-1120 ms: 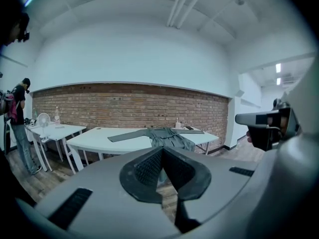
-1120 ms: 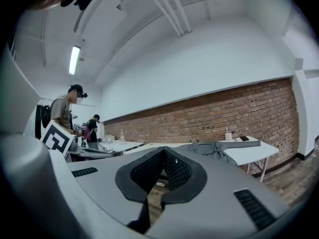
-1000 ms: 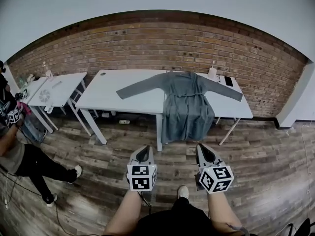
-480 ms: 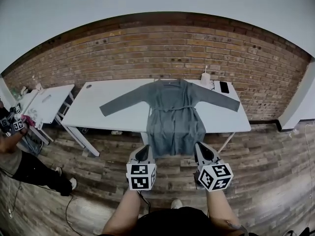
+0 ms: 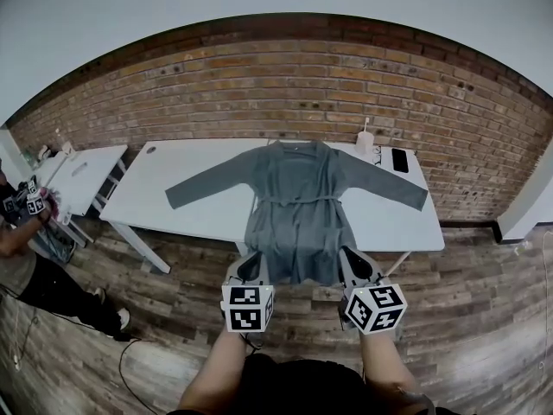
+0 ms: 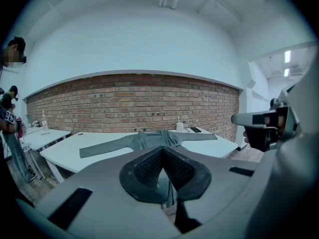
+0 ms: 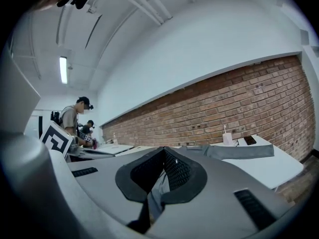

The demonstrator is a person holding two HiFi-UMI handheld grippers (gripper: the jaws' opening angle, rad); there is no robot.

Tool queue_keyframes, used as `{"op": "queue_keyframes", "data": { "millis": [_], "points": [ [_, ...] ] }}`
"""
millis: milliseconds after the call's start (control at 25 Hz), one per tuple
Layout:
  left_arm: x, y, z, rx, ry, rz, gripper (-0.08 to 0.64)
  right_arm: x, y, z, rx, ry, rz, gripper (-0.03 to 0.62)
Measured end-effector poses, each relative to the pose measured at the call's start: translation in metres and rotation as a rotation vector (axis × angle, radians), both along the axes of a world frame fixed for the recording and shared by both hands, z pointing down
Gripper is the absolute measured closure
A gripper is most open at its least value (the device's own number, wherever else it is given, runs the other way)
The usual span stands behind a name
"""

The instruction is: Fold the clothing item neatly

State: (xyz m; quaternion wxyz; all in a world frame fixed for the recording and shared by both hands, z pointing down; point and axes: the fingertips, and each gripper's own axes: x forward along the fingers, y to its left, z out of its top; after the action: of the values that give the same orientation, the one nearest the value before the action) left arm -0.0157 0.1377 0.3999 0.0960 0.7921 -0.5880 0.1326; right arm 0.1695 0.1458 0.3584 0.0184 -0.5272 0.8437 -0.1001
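A grey long-sleeved garment [image 5: 298, 197] with a tied belt lies face up on the white table [image 5: 199, 206]. Both sleeves are spread out sideways, and its hem hangs over the table's front edge. My left gripper [image 5: 251, 266] and right gripper [image 5: 352, 263] are held side by side just in front of that hem, apart from the cloth. Both are shut with nothing between the jaws. The left gripper view shows the garment [image 6: 149, 140] beyond the shut left gripper [image 6: 163, 152]. Past the shut right gripper [image 7: 163, 154], the right gripper view shows one sleeve [image 7: 239, 152].
A white cup with a straw [image 5: 365, 140] and a dark phone [image 5: 399, 159] sit at the table's back right corner. A second white table [image 5: 82, 173] stands to the left, with a person [image 5: 22, 258] beside it. A brick wall [image 5: 285, 93] runs behind; the floor is wood planks.
The view has moved closer to the table, so the garment's hanging hem now lies just ahead of both grippers. The jaws stayed shut and the garment has not moved.
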Motion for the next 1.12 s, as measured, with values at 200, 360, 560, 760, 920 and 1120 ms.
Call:
{"op": "queue_keyframes", "data": {
  "millis": [200, 360, 560, 760, 920, 1120],
  "points": [
    [-0.007, -0.025, -0.007, 0.034, 0.061, -0.057, 0.561, 0.0, -0.019, 0.015, -0.031, 0.016, -0.032, 0.601],
    [-0.01, -0.05, -0.009, 0.043, 0.076, -0.073, 0.561, 0.007, -0.037, 0.027, -0.05, 0.025, -0.032, 0.601],
    [-0.003, -0.095, 0.002, 0.025, 0.056, -0.052, 0.561, 0.017, -0.076, 0.031, -0.061, 0.025, 0.001, 0.601],
    [-0.004, -0.151, 0.007, 0.027, 0.04, -0.03, 0.561, 0.012, -0.125, 0.04, -0.082, 0.039, 0.017, 0.601],
    [-0.018, -0.204, 0.016, -0.015, 0.07, -0.037, 0.561, -0.004, -0.174, 0.042, -0.101, 0.066, 0.01, 0.601],
    [-0.041, -0.267, 0.026, -0.049, 0.105, -0.035, 0.561, -0.031, -0.234, 0.042, -0.117, 0.086, 0.001, 0.601]
  ]
}}
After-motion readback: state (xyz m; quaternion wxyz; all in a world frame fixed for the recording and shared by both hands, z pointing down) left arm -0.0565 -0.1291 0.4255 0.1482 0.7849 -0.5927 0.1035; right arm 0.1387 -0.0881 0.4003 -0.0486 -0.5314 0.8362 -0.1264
